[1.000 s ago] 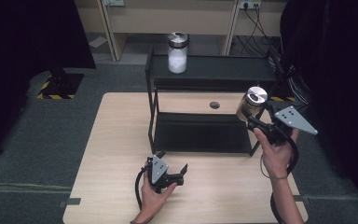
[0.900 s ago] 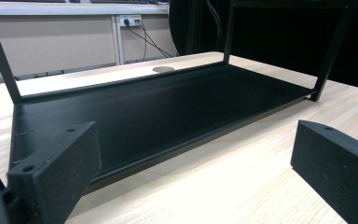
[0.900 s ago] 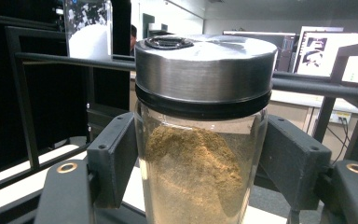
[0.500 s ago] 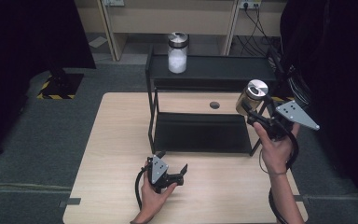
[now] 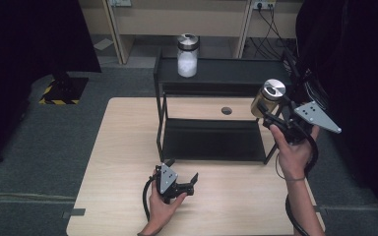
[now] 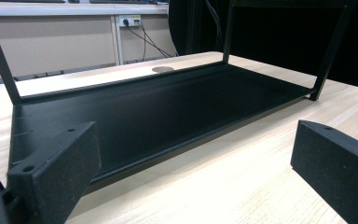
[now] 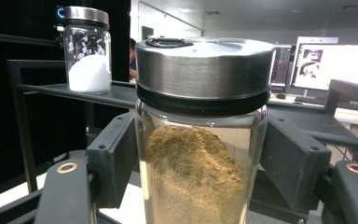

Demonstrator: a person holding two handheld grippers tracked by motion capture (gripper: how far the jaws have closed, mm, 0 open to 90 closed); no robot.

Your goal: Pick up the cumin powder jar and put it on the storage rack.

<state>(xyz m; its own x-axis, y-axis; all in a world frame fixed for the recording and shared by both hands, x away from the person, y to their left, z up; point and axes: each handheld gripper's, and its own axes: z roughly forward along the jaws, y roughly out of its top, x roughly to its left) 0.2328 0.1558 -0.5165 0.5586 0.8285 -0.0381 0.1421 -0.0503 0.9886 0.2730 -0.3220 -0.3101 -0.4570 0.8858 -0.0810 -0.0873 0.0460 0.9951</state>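
Observation:
A glass jar of brown powder (image 5: pixel 267 100) with a metal lid hangs in the air beside the right end of the black rack's top shelf (image 5: pixel 236 74). My right gripper (image 5: pixel 270 114) is shut on it. In the right gripper view both pads (image 7: pixel 114 154) press the jar (image 7: pixel 200 154) below its lid. A second jar, holding white powder (image 5: pixel 187 55), stands upright on the top shelf's left part and is also seen as the white-powder jar (image 7: pixel 87 51). My left gripper (image 5: pixel 192 183) rests low on the table in front of the rack, open, with nothing between its jaws (image 6: pixel 196 182).
The rack's lower shelf (image 6: pixel 158 107) lies bare just ahead of the left gripper. The wooden table (image 5: pixel 128 147) has a round cable hole (image 5: pixel 226 110) behind the rack. Desks, cables and a lit monitor (image 7: pixel 335 63) stand beyond the table.
The right gripper has carried the brown-powder jar slightly up and toward the top shelf's right end. The left gripper has stayed where it was.

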